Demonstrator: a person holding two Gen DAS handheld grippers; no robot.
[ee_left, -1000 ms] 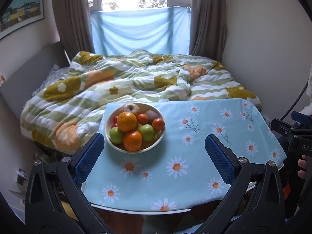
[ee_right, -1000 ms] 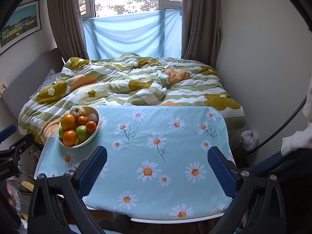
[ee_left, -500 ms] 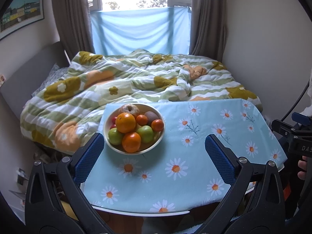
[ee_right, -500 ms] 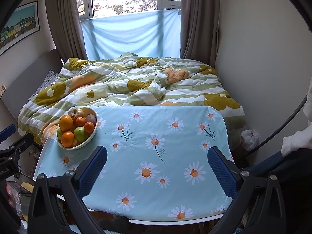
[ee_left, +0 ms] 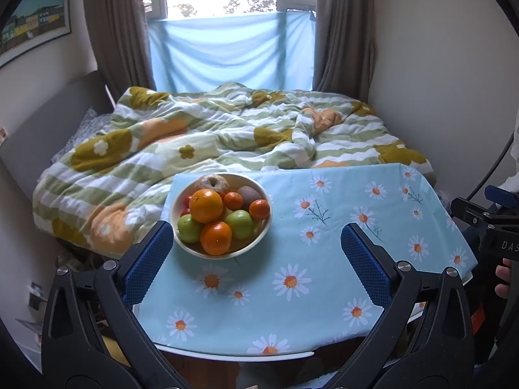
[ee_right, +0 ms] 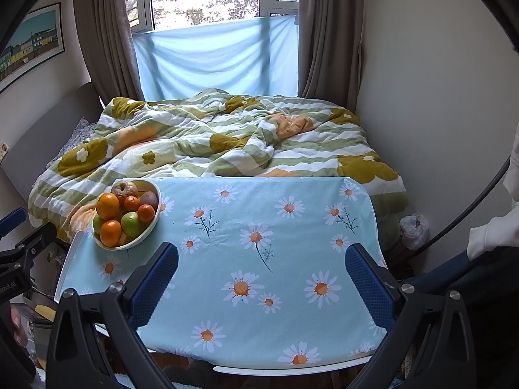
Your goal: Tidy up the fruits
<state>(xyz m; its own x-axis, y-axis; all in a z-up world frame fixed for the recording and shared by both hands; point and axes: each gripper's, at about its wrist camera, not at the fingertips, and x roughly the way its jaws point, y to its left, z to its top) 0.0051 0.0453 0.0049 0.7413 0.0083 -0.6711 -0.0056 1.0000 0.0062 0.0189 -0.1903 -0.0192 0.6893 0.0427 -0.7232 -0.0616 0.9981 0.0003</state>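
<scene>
A: In the left wrist view, what is on the surface (ee_left: 324, 291)?

B: It is covered with a light blue cloth (ee_left: 340, 201) printed with white daisies. A round cream bowl (ee_left: 264, 236) stands near its far left corner. The bowl is piled with fruits: a big orange (ee_left: 206, 206) on top, a second orange (ee_left: 216, 238) at the near rim, two smooth green apples (ee_left: 239, 224), two small tangerines (ee_left: 259, 209), a dull brownish round fruit (ee_left: 249, 194) and a wrinkled pale apple (ee_left: 212, 184) at the back.

A: And the left gripper (ee_left: 256, 253)?

B: Its jaws stand wide apart and hold nothing. The fingers (ee_left: 146, 265) are black with blue pads of a fine grid texture. The left pad is just beside the bowl in the picture; I cannot tell if it touches.

A: Now the right wrist view?

B: The same bowl (ee_right: 152, 227) sits at the far left corner of the surface (ee_right: 292, 371), whose white rounded edge shows at the near side. The right gripper (ee_right: 261, 278) hovers over the near middle, also spread wide and empty, well apart from the bowl.

A: Behind the surface?

B: A bed with a rumpled quilt (ee_right: 227, 139), soft, in green stripes with mustard and orange flowers. Brown curtains (ee_right: 103, 32) hang beside the window.
</scene>
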